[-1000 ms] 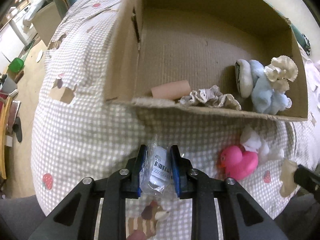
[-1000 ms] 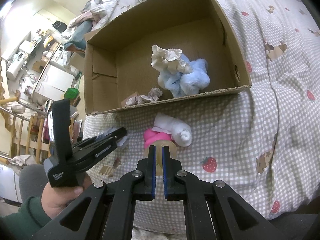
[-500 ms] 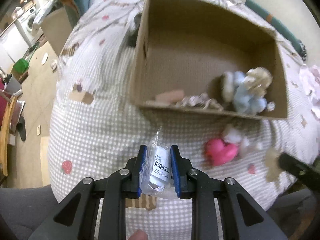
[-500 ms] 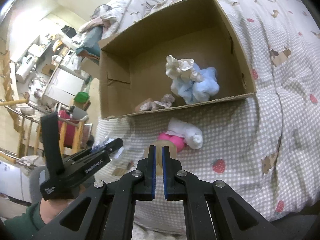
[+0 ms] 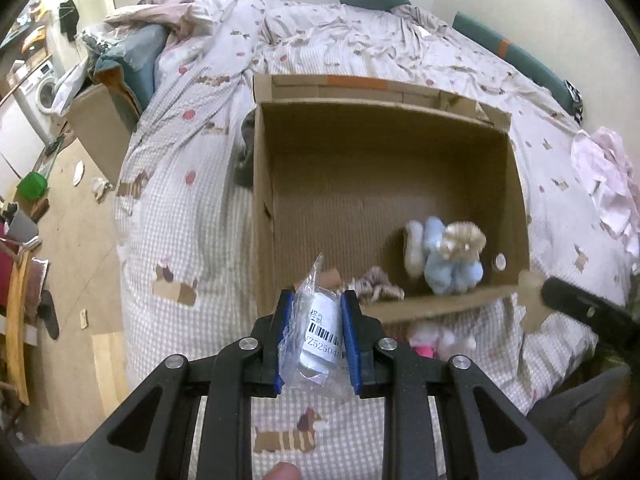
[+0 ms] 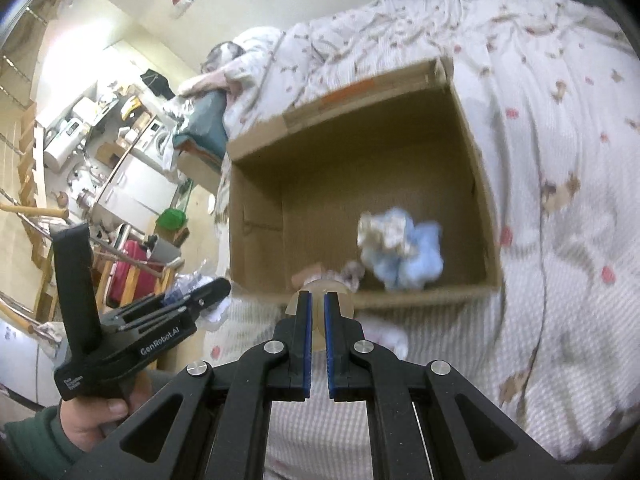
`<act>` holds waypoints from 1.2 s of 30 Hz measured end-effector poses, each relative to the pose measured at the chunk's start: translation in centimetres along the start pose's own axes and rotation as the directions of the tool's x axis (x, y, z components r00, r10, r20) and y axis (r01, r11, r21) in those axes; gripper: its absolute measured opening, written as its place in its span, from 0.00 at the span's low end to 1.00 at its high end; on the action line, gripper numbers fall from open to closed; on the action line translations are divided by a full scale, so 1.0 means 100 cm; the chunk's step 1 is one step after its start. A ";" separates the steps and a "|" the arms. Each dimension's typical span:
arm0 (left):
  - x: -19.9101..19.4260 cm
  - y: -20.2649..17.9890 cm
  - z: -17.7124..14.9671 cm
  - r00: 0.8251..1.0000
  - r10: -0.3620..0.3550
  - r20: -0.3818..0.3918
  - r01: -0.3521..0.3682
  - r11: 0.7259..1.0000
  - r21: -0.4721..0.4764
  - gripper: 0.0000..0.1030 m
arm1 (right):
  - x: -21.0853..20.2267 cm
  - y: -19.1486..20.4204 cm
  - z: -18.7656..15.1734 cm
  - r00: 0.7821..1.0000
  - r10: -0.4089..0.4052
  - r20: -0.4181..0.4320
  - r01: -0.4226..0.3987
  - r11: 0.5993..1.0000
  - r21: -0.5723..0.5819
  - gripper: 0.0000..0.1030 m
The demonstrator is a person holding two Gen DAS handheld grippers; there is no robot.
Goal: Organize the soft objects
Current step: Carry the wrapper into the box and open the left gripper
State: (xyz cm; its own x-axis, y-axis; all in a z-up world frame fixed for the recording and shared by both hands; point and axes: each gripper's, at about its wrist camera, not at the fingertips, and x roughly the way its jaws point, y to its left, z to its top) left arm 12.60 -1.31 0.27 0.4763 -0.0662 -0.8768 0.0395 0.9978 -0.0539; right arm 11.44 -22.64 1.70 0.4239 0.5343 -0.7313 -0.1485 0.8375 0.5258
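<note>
My left gripper (image 5: pixel 316 332) is shut on a clear plastic packet with a white barcode label (image 5: pixel 320 336), held above the bed in front of the open cardboard box (image 5: pixel 264 200). My right gripper (image 6: pixel 316 312) is shut on a flat beige soft piece (image 6: pixel 318 322), also before the box (image 6: pixel 476 184); it shows at the right edge of the left wrist view (image 5: pixel 532 300). Inside the box lie a blue plush with a cream frill (image 5: pixel 448 264), a lace scrunchie (image 5: pixel 376 284) and a pink roll (image 5: pixel 330 278). A pink duck (image 5: pixel 422 348) and white soft item (image 5: pixel 456 342) lie on the bed.
The box sits on a checked bedspread (image 5: pixel 188 264) with rumpled bedding behind. Pink clothing (image 5: pixel 604 188) lies at the right. Another cardboard box (image 5: pixel 100 132) stands at the bed's left side. The floor at left holds a green cup (image 5: pixel 32 184) and furniture.
Both grippers have risen and pulled back from the box, each still holding its item. The box looks smaller and lower; the duck and white item now sit close under the grippers.
</note>
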 end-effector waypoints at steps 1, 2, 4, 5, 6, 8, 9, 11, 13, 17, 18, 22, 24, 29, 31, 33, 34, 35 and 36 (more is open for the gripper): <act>0.000 0.000 0.004 1.000 0.000 0.006 0.000 1.000 0.004 0.20 | -0.001 0.000 0.007 1.000 0.000 0.007 0.000 1.000 0.002 0.07; 0.001 0.001 0.008 1.000 0.001 0.014 -0.001 1.000 0.009 0.20 | -0.002 0.001 0.012 1.000 0.000 0.014 0.000 1.000 0.001 0.07; 0.002 0.002 0.015 0.999 0.007 0.041 -0.007 1.000 0.015 0.20 | -0.001 0.005 0.023 1.000 -0.006 0.028 0.007 1.000 -0.014 0.07; 0.003 0.003 0.017 0.999 0.007 0.044 -0.007 1.000 0.015 0.20 | 0.000 0.006 0.027 0.999 -0.006 0.036 0.007 1.000 -0.022 0.07; 0.007 0.005 0.020 0.999 0.003 0.044 -0.003 1.000 0.006 0.20 | 0.002 0.007 0.032 0.999 -0.003 0.044 0.005 1.000 -0.030 0.07; 0.015 0.009 0.022 0.999 -0.003 0.039 0.004 1.000 -0.009 0.20 | 0.010 0.008 0.038 0.999 0.003 0.051 -0.001 0.999 -0.040 0.07; 0.018 0.010 0.022 0.999 -0.004 0.036 0.004 1.000 -0.012 0.20 | 0.014 0.008 0.041 0.999 0.010 0.052 -0.007 0.999 -0.041 0.07; 0.028 0.014 0.020 0.999 0.002 0.035 -0.001 1.000 -0.018 0.20 | 0.025 0.003 0.043 0.999 0.024 0.041 -0.023 0.999 -0.023 0.07; 0.035 0.017 0.019 0.999 0.024 0.033 -0.023 1.000 -0.013 0.20 | 0.039 -0.007 0.041 0.998 0.065 0.015 -0.065 0.997 0.038 0.07; 0.043 0.023 0.019 0.999 0.020 0.038 -0.019 1.000 -0.017 0.20 | 0.060 -0.016 0.038 0.997 0.077 -0.014 -0.076 0.995 0.071 0.07; 0.045 0.023 0.019 0.999 0.017 0.040 -0.017 1.000 -0.013 0.20 | 0.066 -0.018 0.036 0.996 0.085 -0.025 -0.082 0.994 0.078 0.07; 0.051 0.017 0.016 0.999 -0.009 0.040 0.009 1.000 -0.004 0.20 | 0.081 -0.019 0.031 0.993 0.092 -0.069 -0.086 0.993 0.084 0.07; 0.054 0.011 0.014 0.999 -0.021 0.033 0.020 1.000 0.013 0.20 | 0.085 -0.021 0.031 0.992 0.086 -0.092 -0.079 0.994 0.082 0.07; 0.057 -0.005 0.011 0.999 -0.024 0.030 0.022 0.997 0.069 0.20 | 0.093 -0.026 0.029 0.989 0.075 -0.124 -0.063 0.994 0.094 0.08; 0.060 -0.007 0.010 0.999 -0.023 0.023 0.021 0.997 0.077 0.20 | 0.097 -0.025 0.028 0.989 0.055 -0.136 -0.044 0.996 0.084 0.08; 0.062 -0.006 0.009 1.000 -0.028 0.012 0.027 0.997 0.072 0.20 | 0.100 -0.026 0.029 0.989 0.050 -0.143 -0.039 0.996 0.081 0.08; 0.062 -0.006 0.008 1.000 -0.028 0.010 0.027 0.997 0.070 0.20 | 0.101 -0.025 0.029 0.988 0.046 -0.145 -0.035 0.996 0.078 0.08; 0.062 -0.005 0.008 1.000 -0.025 0.011 0.024 0.997 0.071 0.20 | 0.102 -0.024 0.029 0.988 0.041 -0.146 -0.031 0.997 0.072 0.08; 0.062 -0.005 0.008 1.000 -0.021 0.013 0.020 0.997 0.073 0.20 | 0.103 -0.023 0.029 0.988 0.037 -0.147 -0.027 0.997 0.066 0.08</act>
State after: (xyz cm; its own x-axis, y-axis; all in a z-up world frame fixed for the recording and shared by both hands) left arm 16.19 -2.20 -4.78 0.4866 -0.0877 -0.8692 0.1135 0.9929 -0.0366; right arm 18.74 -19.38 -5.71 0.2822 0.5758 -0.7674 -0.1009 0.8132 0.5731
